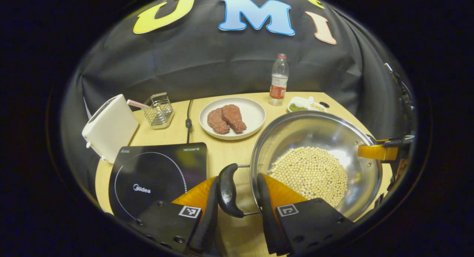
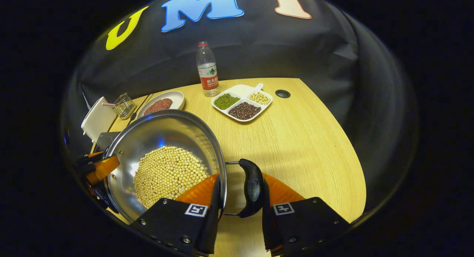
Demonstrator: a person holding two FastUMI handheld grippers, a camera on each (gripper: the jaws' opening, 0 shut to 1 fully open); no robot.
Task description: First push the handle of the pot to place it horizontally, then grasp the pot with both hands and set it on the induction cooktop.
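The steel pot (image 1: 318,153), wide and shiny with a heap of pale soybeans (image 1: 309,173) in its bowl, sits on the wooden table (image 2: 296,138) just right of the black induction cooktop (image 1: 155,175). The left gripper (image 1: 237,197) clamps the pot's near black handle (image 1: 227,190), and the right gripper (image 2: 240,194) pinches rim and far handle (image 2: 251,186) together. The left gripper view brings in the cooktop, toaster (image 1: 109,127) and meat plate (image 1: 232,118); the right gripper view offers the divided bean tray (image 2: 242,101).

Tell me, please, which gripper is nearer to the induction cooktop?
Left. The left gripper, at the pot handle beside the induction cooktop, almost overlaps its corner; the right gripper is at the handle on the pot's far side.
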